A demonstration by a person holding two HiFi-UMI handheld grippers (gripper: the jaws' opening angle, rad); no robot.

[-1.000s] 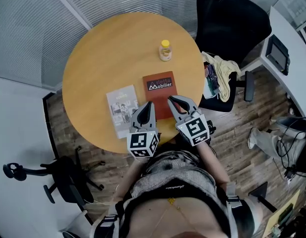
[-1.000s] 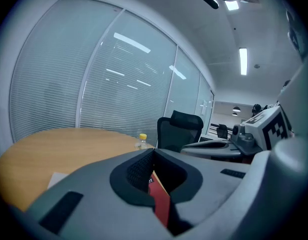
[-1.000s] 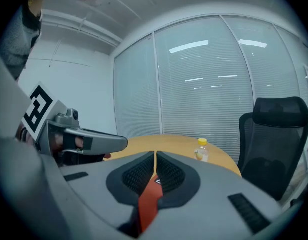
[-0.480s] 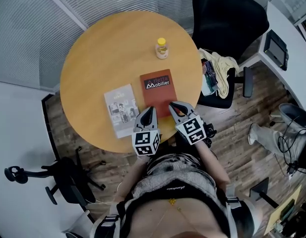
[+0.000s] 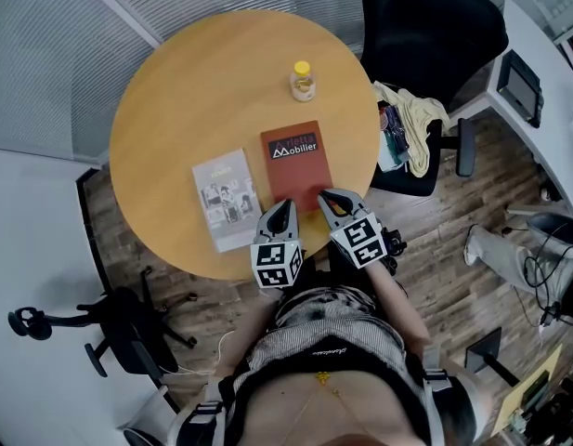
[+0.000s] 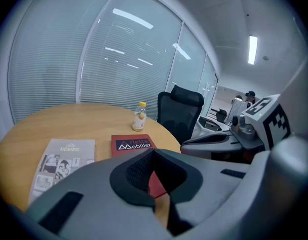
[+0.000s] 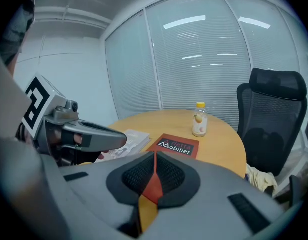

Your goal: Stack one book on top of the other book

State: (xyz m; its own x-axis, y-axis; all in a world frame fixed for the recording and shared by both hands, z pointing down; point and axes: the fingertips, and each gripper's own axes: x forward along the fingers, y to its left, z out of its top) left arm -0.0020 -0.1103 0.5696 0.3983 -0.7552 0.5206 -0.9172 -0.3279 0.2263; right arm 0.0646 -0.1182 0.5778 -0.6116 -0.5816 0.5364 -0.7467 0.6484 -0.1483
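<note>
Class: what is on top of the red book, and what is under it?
Nothing lies on the red book. Under it is the round table, that patch of wood covered. In the head view the right tool hides its near corner.

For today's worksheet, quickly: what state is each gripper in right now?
Left gripper: shut, holding nothing.
Right gripper: shut, holding nothing.

A round wooden table carries a red book, a grey book and a small bottle.
</note>
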